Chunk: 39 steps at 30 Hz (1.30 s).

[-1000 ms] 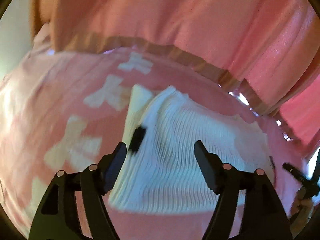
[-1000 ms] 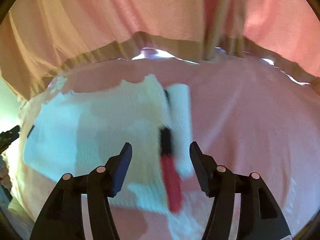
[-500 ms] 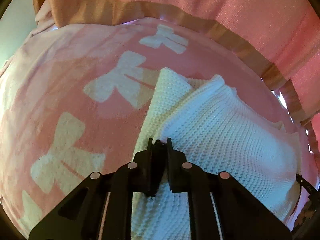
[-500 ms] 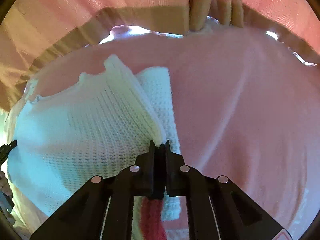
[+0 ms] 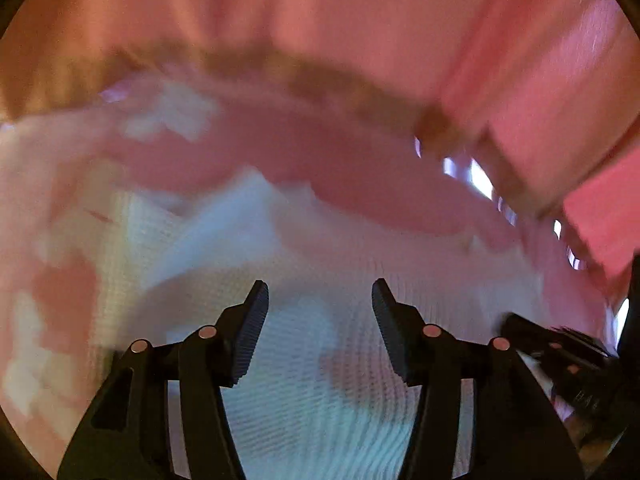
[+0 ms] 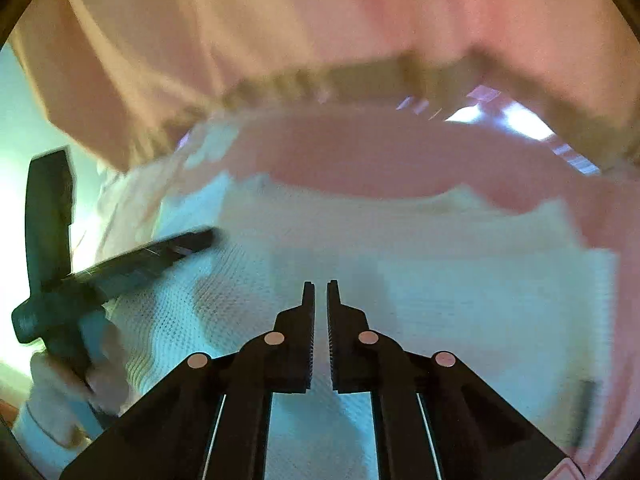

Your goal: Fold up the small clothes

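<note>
A white knit garment (image 5: 320, 360) lies folded on a pink bed cover with pale bow prints (image 5: 168, 120). My left gripper (image 5: 319, 294) is open and empty just above the garment. In the right wrist view the same white knit garment (image 6: 440, 280) fills the middle, and my right gripper (image 6: 320, 292) hovers over it with its jaws nearly closed, a thin gap between them and nothing in them. The left gripper (image 6: 120, 256) shows at the left of that view, held by a hand. Both views are blurred by motion.
A pink curtain with a tan band (image 5: 360, 20) hangs behind the bed. It also shows in the right wrist view (image 6: 320, 20). The far edge of the pink cover (image 6: 380, 148) runs beyond the garment. The right gripper's black frame (image 5: 560, 352) shows at the right edge.
Half a second ago both grippers were shut on the garment's edge. Now the left has opened wide and let go, the right has let go too, and both have pulled back.
</note>
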Motion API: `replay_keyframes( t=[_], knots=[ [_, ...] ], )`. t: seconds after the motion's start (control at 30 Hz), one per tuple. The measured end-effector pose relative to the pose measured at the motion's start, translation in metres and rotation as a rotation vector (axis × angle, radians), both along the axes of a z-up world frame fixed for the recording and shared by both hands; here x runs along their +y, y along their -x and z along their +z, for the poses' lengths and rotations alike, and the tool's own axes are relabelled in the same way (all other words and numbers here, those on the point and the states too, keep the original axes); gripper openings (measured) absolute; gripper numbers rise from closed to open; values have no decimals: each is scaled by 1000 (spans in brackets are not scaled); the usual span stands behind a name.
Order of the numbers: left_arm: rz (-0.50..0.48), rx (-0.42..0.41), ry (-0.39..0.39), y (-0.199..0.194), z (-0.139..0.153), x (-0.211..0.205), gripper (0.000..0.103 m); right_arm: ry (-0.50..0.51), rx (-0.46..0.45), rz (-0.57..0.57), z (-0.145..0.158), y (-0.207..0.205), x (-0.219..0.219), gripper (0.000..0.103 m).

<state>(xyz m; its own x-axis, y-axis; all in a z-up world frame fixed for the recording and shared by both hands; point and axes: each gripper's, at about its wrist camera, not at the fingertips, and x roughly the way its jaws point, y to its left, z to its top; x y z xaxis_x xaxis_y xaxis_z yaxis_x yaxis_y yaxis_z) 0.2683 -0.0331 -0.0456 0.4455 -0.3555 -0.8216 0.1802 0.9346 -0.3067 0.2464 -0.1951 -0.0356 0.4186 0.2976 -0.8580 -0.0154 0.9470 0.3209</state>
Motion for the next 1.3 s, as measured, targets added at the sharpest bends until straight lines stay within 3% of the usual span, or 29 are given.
replay_keyframes(
  t=[0.03, 0.07, 0.13, 0.2, 0.23, 0.3, 0.4, 0.47, 0.53, 0.57, 0.67, 0.77, 0.83, 0.87, 0.93, 0.97, 1.0, 1.03, 1.07, 1.13, 1.3],
  knots=[
    [-3, -16, -48, 1, -7, -6, 51, 4, 23, 6, -11, -5, 2, 5],
    [-18, -82, -106, 2, -7, -11, 53, 28, 30, 1, -19, -8, 0, 0],
    [-39, -97, -163, 0, -4, -10, 53, 44, 30, -43, -27, -6, -35, 0],
    [54, -109, -178, -5, 2, 15, 51, 20, 34, -163, -24, 1, -88, 0],
    [100, -96, -165, -8, 2, 29, 51, 18, 31, -241, -21, 7, -114, 0],
    [177, -39, -76, -15, -2, 65, 50, 195, 53, -451, -19, 25, -168, 0],
    [259, -8, -66, -14, 2, 95, 50, 152, 72, -571, -9, 45, -197, 6],
    [278, -15, -30, -5, 15, 104, 54, 102, 1, -476, 12, 47, -171, 6],
    [265, -30, -28, 8, 29, 106, 67, 95, -52, -319, 30, 42, -118, 6],
    [260, -31, -45, 15, 32, 105, 74, 74, -56, -251, 33, 41, -95, 6],
    [227, 13, -78, 32, 21, 104, 78, 53, 1, -50, 17, 36, -18, 6],
    [206, 75, -109, 31, 4, 106, 79, 98, 35, 31, 1, 34, 24, 6],
    [181, 176, -55, 24, -19, 110, 80, 107, 52, 49, -6, 31, 38, 6],
    [191, 158, -35, 24, -22, 114, 85, 113, 60, 54, -11, 23, 42, 6],
    [197, 151, -47, 21, -24, 112, 85, 120, 84, 50, -19, 16, 40, 6],
    [202, 147, -53, 20, -23, 110, 79, 118, 100, 48, -24, 15, 37, 4],
    [213, 137, -54, 19, -21, 109, 56, 114, 108, 52, -29, 11, 35, 1],
    [209, 135, -23, 19, -17, 109, 41, 115, 107, 55, -31, 11, 33, 0],
    [202, 168, 72, 17, -14, 113, 28, 112, 108, 59, -32, 11, 33, 0],
    [232, 171, 174, 21, 0, 117, 23, 96, 115, 68, -37, 10, 31, 0],
    [163, 73, 324, 38, 65, 86, 22, 53, 133, 58, -43, 6, 24, 0]
  ],
)
